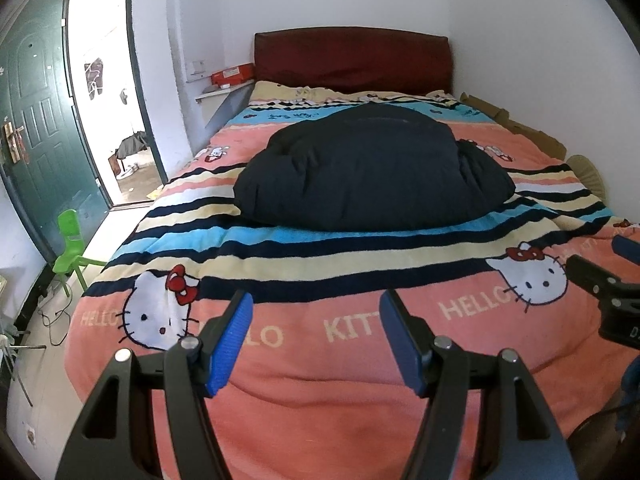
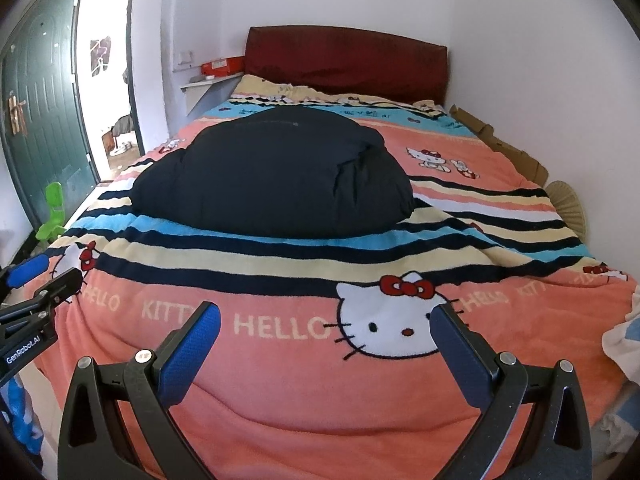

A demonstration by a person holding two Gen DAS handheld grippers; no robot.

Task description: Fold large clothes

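A dark navy padded garment [image 1: 372, 168] lies in a puffy folded heap in the middle of the bed, also seen in the right wrist view as the navy garment [image 2: 272, 176]. My left gripper [image 1: 316, 308] hovers over the near pink part of the blanket, open, with nothing between its blue pads. My right gripper [image 2: 326, 320] hangs over the cat-face print beside it, open and empty too. Both are well short of the garment. The right gripper's fingers [image 1: 592, 276] show at the right edge of the left wrist view; the left gripper's fingers [image 2: 40, 276] show at the left edge of the right wrist view.
A striped pink cartoon-cat blanket [image 1: 304, 360] covers the bed, with a dark red headboard [image 1: 352, 58] at the far end. Cardboard pieces [image 1: 532, 132] line the right wall. A green plastic chair [image 1: 70, 248], cables on the floor and an open green door [image 1: 36, 120] stand to the left.
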